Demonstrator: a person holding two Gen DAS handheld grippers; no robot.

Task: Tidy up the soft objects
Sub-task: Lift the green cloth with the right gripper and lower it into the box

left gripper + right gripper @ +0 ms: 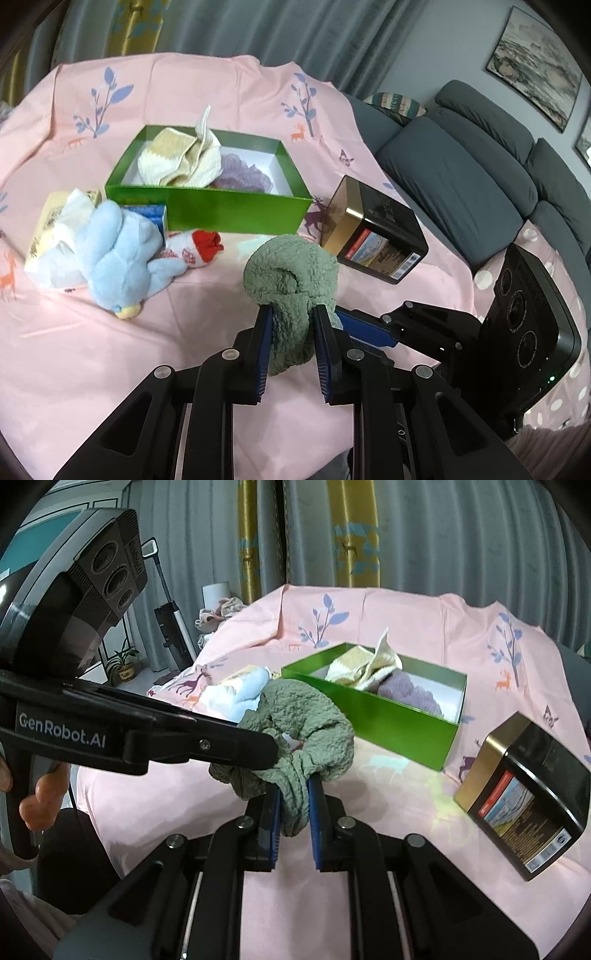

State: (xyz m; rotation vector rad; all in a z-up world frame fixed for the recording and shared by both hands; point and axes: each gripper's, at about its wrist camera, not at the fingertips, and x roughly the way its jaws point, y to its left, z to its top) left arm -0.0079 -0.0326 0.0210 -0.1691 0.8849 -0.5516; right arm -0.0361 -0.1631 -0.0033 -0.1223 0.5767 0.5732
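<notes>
Above the pink cloth-covered table's (192, 332) near edge, your left gripper (291, 325) and right gripper (295, 794) both pinch the fuzzy sage-green sock (295, 280). Pull apart unevenly and it could slip out, missing the green cardboard box (207, 210).

A: What's the right gripper (294, 794) got?

B: Its blue pads are pinched on a fuzzy green cloth (306, 720), held above the pink sheet (388, 812).

A: And the left gripper (271, 755)?

B: It reaches in from the left, tip buried in the same cloth. The green box (388, 716) sits behind.
</notes>
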